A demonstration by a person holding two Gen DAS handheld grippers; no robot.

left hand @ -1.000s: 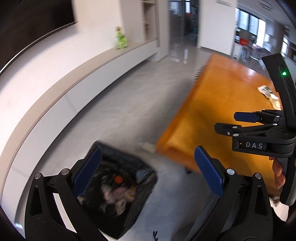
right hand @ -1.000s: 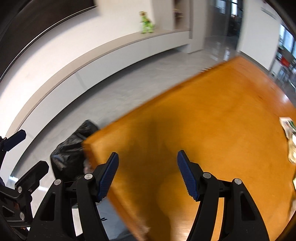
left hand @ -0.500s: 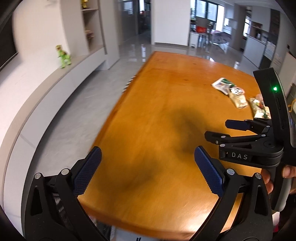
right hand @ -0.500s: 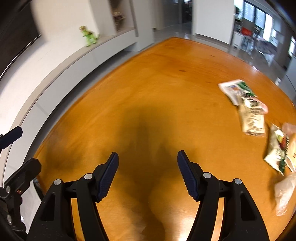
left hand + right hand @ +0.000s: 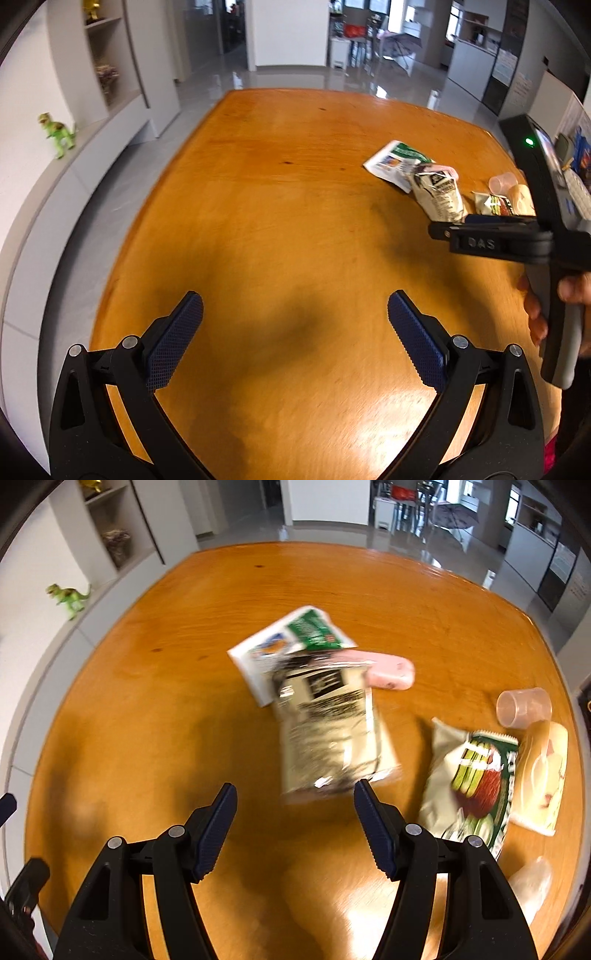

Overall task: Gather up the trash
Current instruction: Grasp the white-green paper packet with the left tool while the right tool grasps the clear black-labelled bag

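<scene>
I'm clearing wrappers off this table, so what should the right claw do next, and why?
Probably ease the right claw forward and down onto the beige snack bag: its jaws stand open and empty, and that bag lies nearest, just ahead between its fingers.

Left gripper point(image 5: 295, 321) fingers spread above orange table point(image 5: 258, 221), wrappers point(image 5: 436, 192) far right

"DAS" is showing in raised letters on the side of the right claw point(image 5: 480, 242), at the right of the left wrist view. Print on the wrappers point(image 5: 332, 738) is blurring beyond reading.
</scene>
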